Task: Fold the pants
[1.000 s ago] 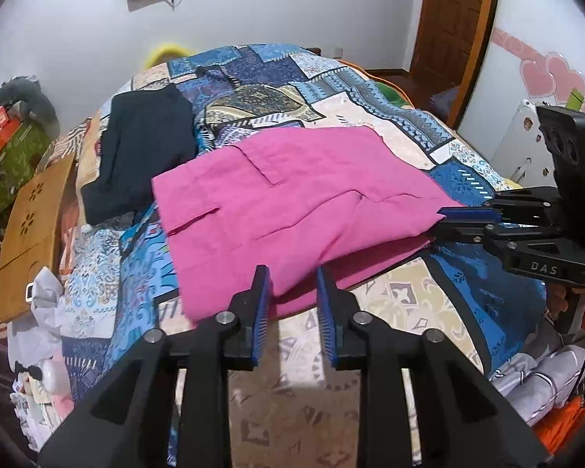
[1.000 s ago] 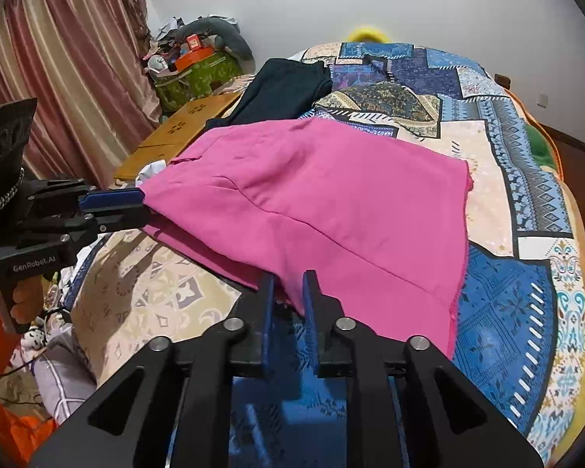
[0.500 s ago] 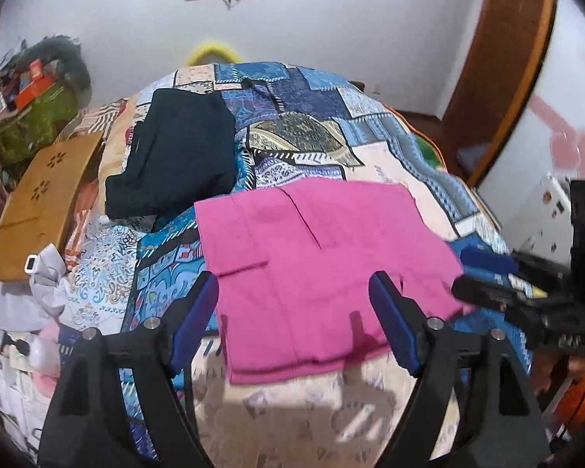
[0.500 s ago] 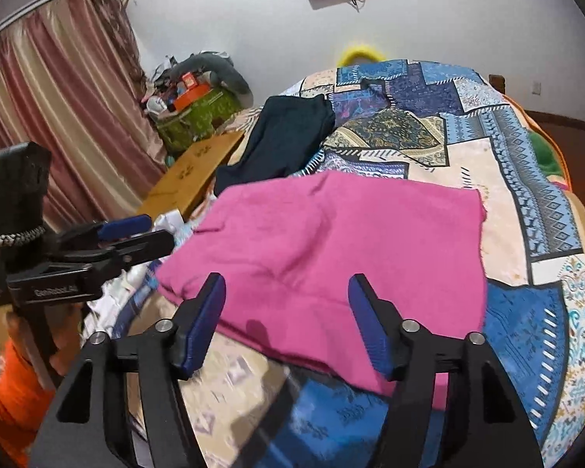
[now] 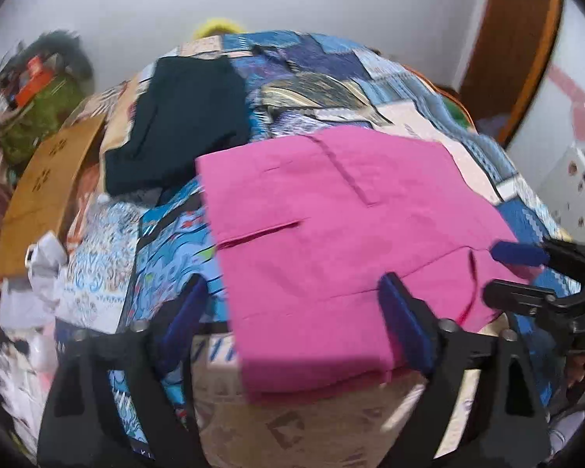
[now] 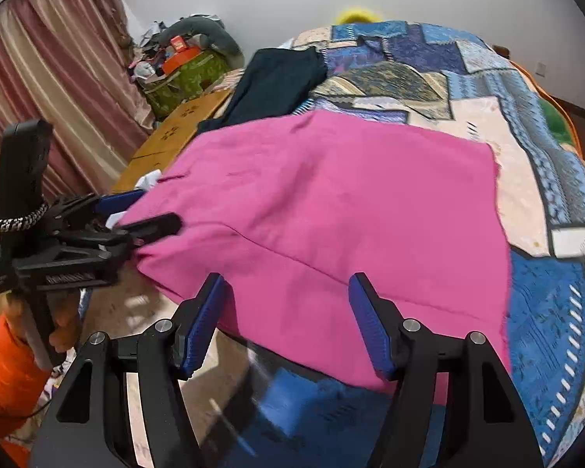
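Step in hand: a fold looks just laid; both grippers stand off the near edge of the pants (image 5: 331, 226), so I judge this a pause between folds.
Pants: pink, lying doubled and fairly flat on the bed (image 5: 175, 241), directly ahead of both pairs of jaws; a lower layer shows along the near edge.
Left gripper (image 5: 292, 312): jaws spread wide, holding nothing; the near hem sits between and just beyond the tips.
Right gripper (image 6: 284, 312): jaws likewise wide apart and empty, with the pants' near edge ahead of them.
Contact: whether either tip touches cloth cannot be told; blur is present.
Other items: dark garment (image 5: 183, 124) lies beyond the pants, well apart from the jaws.
Next move, in my judgement: each gripper must close on a near corner through both layers, then carry the edge across evenly for another fold.
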`<state>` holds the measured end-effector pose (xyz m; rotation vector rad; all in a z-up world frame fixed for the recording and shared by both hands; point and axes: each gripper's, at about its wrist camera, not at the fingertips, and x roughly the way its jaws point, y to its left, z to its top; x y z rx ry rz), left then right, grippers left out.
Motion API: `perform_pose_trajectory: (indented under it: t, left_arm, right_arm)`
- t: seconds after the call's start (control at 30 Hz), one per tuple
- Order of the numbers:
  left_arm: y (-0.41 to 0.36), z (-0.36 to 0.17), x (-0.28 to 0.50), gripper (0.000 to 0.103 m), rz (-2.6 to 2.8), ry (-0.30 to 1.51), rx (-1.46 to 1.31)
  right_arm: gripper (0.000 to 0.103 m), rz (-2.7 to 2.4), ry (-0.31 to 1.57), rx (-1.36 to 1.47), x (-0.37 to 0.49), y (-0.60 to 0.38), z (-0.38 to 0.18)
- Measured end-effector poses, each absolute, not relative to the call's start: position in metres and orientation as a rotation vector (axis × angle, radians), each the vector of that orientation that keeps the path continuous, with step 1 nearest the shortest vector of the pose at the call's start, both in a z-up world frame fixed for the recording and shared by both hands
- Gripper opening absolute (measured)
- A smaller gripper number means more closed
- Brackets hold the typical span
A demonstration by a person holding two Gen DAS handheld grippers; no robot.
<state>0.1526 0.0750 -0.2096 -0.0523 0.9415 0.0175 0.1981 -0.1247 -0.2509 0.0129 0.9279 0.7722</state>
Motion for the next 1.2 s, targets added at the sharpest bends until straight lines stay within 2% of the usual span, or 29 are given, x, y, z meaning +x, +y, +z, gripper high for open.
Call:
perform_pose_trajectory:
  t: [0.83, 1.0, 1.2]
  left_arm:
    - [0.113, -0.206, 0.113, 0.095, 0.074, 0.984, -0.091]
    - [0.119, -0.187, 0.118, 0.095, 0.097, 0.94, -0.08]
    - [0.13, -0.159, 0.139, 0.095, 0.102, 0.869, -0.091]
  right_arm:
    - [0.059, 0.557, 1.035, 0.102, 0.206, -0.207, -0.276]
    - [0.059, 0.54, 1.046, 0.063, 0.206, -0.207, -0.268]
    - [0.06, 0.552, 0.966, 0.048, 0.218, -0.209, -0.24]
